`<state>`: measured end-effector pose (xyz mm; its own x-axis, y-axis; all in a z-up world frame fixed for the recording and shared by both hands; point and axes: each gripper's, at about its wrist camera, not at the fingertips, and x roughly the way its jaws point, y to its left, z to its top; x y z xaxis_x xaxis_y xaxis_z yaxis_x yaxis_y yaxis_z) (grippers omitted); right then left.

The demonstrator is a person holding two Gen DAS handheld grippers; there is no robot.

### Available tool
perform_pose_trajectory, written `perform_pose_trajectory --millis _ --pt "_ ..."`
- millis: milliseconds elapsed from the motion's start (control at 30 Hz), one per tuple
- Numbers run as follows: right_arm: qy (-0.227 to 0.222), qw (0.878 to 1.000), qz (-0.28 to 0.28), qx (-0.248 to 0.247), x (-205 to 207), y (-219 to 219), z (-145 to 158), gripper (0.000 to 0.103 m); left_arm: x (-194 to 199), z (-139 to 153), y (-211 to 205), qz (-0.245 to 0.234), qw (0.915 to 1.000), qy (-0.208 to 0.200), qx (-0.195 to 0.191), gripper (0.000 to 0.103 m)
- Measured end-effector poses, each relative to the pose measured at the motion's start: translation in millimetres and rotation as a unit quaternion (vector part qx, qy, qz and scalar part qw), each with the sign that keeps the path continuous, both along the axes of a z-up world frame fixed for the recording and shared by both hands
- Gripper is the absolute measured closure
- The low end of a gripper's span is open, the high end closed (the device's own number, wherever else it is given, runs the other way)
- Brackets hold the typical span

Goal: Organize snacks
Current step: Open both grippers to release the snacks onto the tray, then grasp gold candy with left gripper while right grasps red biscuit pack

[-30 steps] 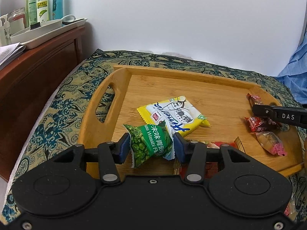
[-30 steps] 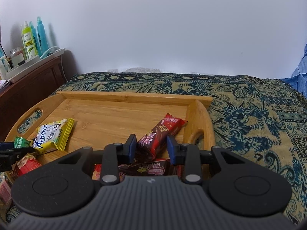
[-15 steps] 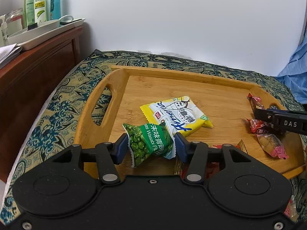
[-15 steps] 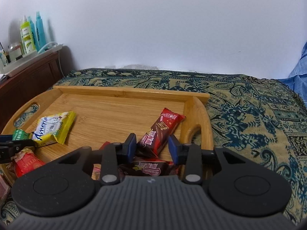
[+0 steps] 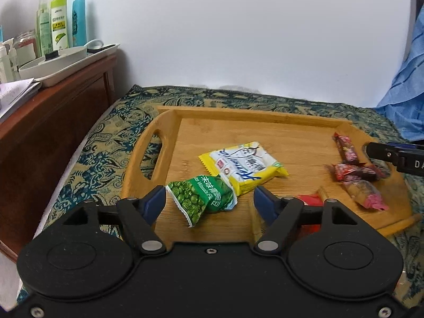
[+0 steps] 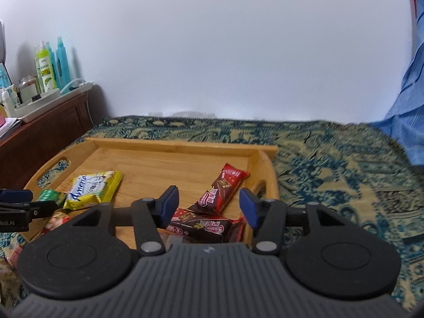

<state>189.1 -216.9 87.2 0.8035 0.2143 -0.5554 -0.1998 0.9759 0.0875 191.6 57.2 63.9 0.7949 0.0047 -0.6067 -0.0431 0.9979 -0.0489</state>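
A wooden tray [image 5: 265, 129] [image 6: 169, 143] lies on a patterned cloth. My left gripper [image 5: 209, 198] is open; the green wasabi-pea packet [image 5: 201, 198] lies on the tray between its fingers, overlapping a yellow snack packet [image 5: 246, 167] [image 6: 92, 188]. My right gripper [image 6: 208, 206] is open; a red-brown chocolate bar [image 6: 222, 188] lies on the tray between its fingers, above a second dark bar [image 6: 206, 226]. The right gripper's tip [image 5: 392, 155] shows by red candy wrappers [image 5: 352, 171] and a pink candy [image 5: 367, 194].
A wooden cabinet [image 5: 47, 122] stands left, carrying a white tray with bottles [image 5: 63, 18]. Blue fabric [image 5: 408, 84] hangs at right. A red packet [image 5: 308, 200] lies near the tray's front edge. A white wall is behind.
Both grippers opened. The left released the green pea packet onto the tray; the right released the chocolate bar onto the tray and drew back slightly.
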Motion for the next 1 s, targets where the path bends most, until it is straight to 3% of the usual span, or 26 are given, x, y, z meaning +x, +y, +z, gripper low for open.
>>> perform_pose_trajectory --millis 67,467,733,1000 --pt "-0.013 1.0 0.0 0.0 -12.4 -0.2 6.2 0.029 -6.7 4.4 -1.7 -0.005 1.0 -0.008 -0.002 0.021" --pt "-0.085 0.996 0.008 0.006 -97.4 3.6 21.5 0.014 -66.9 18.7 -8.6 -0.019 0.9989 -0.038 -0.021 0.014" --pt "-0.107 0.994 -0.014 0.003 -142.7 7.3 8.9 0.013 -102.4 20.7 -13.8 -0.026 0.998 -0.055 -0.015 0.01" --pt "-0.118 0.993 -0.028 -0.005 -170.7 14.3 -4.3 0.012 -133.4 3.9 -10.6 -0.019 0.9981 -0.059 0.001 0.005"
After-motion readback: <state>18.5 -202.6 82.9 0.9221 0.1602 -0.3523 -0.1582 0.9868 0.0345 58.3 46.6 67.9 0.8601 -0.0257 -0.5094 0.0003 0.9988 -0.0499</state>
